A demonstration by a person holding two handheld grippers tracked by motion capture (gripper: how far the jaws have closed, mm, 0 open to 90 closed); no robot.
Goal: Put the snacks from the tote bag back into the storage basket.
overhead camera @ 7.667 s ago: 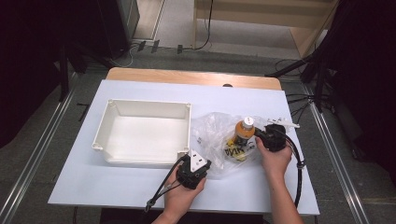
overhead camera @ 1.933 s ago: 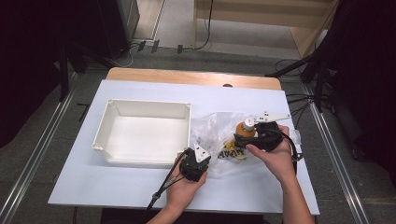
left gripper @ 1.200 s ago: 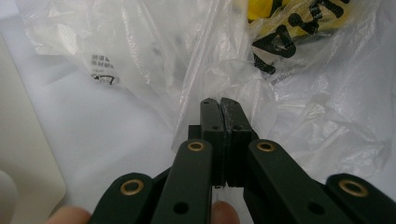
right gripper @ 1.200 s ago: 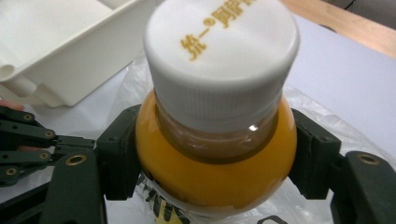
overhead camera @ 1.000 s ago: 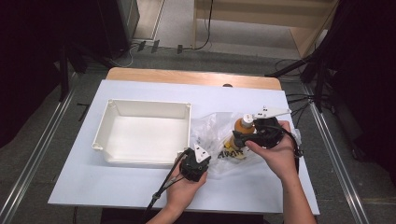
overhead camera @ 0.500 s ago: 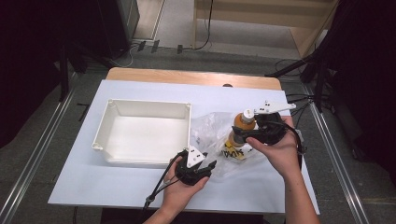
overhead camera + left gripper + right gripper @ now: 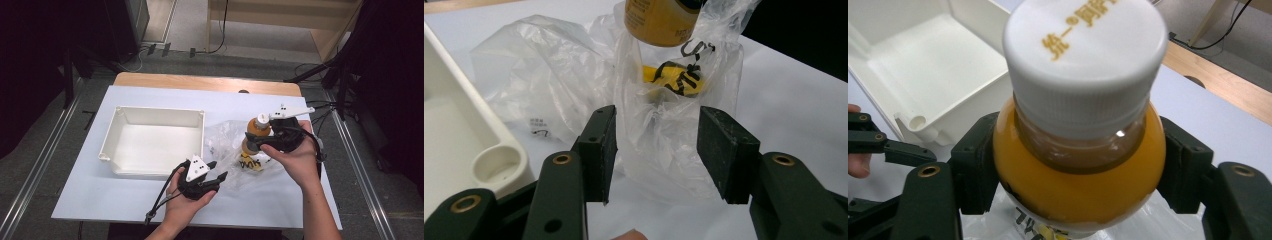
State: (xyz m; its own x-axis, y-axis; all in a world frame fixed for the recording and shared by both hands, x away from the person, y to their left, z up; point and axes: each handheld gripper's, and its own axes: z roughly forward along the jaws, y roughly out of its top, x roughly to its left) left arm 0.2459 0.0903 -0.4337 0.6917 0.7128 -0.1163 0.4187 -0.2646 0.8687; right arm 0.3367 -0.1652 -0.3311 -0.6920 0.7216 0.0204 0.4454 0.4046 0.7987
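An orange juice bottle (image 7: pixel 257 131) with a white cap (image 7: pixel 1085 45) is held upright above a crumpled clear plastic bag (image 7: pixel 225 145). My right gripper (image 7: pixel 255 141) is shut on the bottle (image 7: pixel 1083 190) just under its shoulder, and its base is still among the bag's folds (image 7: pixel 659 20). My left gripper (image 7: pixel 218 170) is open at the bag's near left side, its jaws standing either side of a bag fold (image 7: pixel 664 125) without pinching it. Something yellow with black lettering (image 7: pixel 674 80) shows through the plastic.
An empty white tray (image 7: pixel 150 140) stands left of the bag, with its near corner (image 7: pixel 499 160) close to my left gripper. The white table (image 7: pixel 300 200) has free room in front and to the right. A wooden strip (image 7: pixel 200 82) runs along the far edge.
My right gripper has lifted the bottle up and away, out of the bag. My left gripper has opened and drawn back a little toward the near edge.
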